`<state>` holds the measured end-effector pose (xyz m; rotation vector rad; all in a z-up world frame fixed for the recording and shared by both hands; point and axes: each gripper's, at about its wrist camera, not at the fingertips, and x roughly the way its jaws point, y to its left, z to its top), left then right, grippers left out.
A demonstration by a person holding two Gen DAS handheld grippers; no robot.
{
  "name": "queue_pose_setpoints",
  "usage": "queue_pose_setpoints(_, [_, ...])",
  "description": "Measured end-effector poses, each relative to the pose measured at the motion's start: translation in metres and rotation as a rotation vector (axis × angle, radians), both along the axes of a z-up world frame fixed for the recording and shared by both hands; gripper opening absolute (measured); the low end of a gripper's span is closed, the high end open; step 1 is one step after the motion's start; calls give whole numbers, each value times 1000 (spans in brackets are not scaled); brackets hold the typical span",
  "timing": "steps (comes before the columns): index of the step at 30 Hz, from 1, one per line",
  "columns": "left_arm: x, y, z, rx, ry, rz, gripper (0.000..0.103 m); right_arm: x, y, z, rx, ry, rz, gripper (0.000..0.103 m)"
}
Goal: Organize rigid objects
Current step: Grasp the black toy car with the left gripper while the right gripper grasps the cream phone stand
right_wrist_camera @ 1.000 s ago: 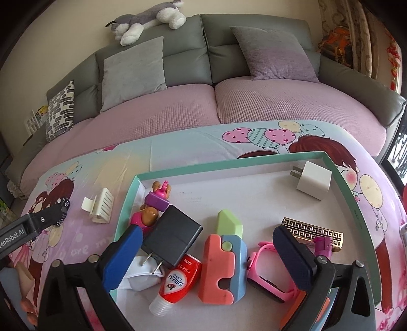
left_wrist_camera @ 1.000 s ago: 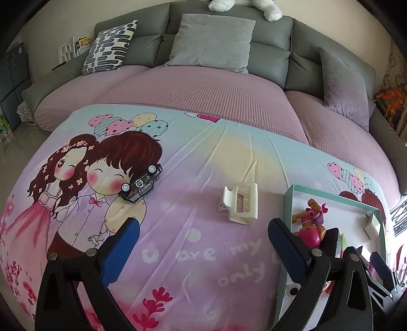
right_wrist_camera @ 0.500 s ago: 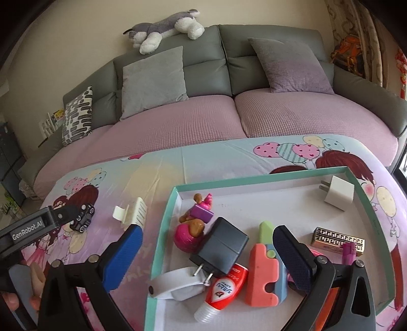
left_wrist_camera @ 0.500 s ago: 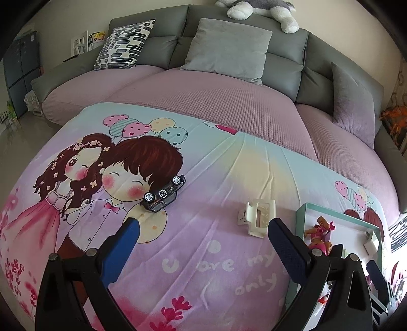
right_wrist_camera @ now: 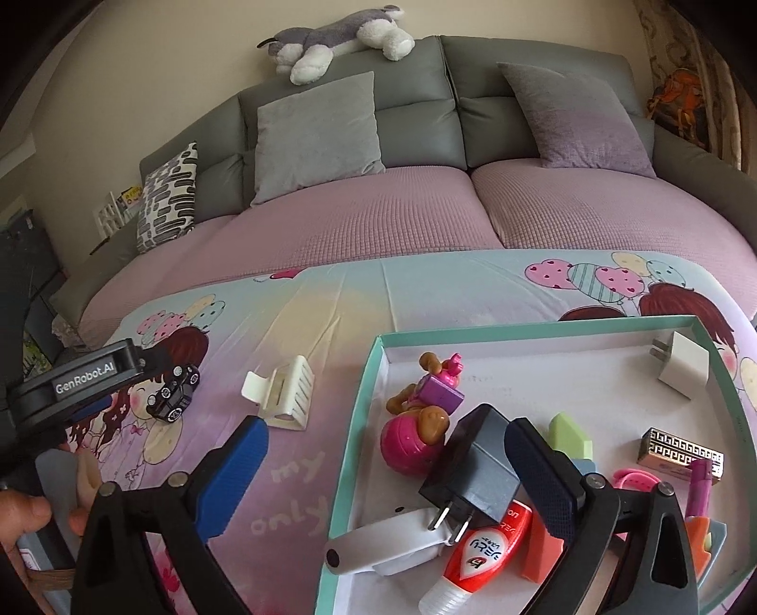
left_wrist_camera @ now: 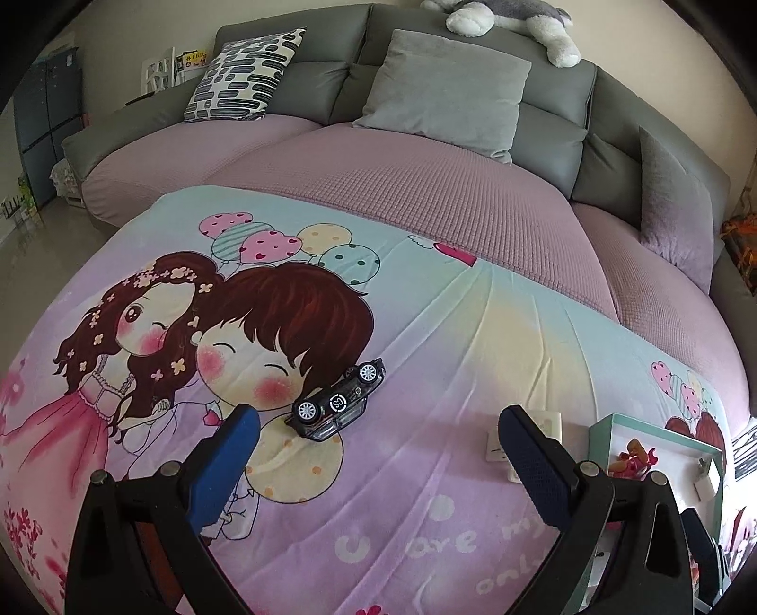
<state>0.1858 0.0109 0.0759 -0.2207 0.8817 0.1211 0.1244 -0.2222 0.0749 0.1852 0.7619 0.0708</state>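
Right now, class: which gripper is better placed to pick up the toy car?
Left. The left gripper is open with the toy car just beyond its fingertips; the right gripper faces the tray.

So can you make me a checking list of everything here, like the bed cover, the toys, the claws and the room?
Surface: cartoon cloth, smooth, spread over the pink seat.
Job's things: toy car and white hair clip lie on the cloth, outside the box; green-rimmed box holds a black charger, white charger, pink doll toy, red tube and more.
Clutter: nothing seen beyond those.
Claws: left claw open, empty, aimed near the car; right claw open, empty, its jaws just closing a little.
Cables: nothing seen.
Surroundings: grey sofa, cushions, plush dog on top.
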Motion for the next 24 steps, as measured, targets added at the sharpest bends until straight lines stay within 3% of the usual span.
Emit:
queue_pose_setpoints(7, [9,12,-9,28,7,-4,101,14,34,5,-84,-14,69,97])
queue_pose_setpoints(11, [14,19,-22,3,30,-21,100,27,55,11,-115,-32,118,91])
queue_pose_setpoints(18, [24,22,-42,15,65,-34,99,49,85,-7,-150,33,177,85])
queue_pose_setpoints(19, [25,23,-44,13,68,-33,97,51,86,-10,-146,39,182,83])
queue_pose_setpoints(21, [28,25,-50,0,82,-34,83,55,89,-16,-142,58,187,81])
queue_pose_setpoints(24, [29,30,-56,13,93,-10,80,61,92,-21,-133,75,185,81])
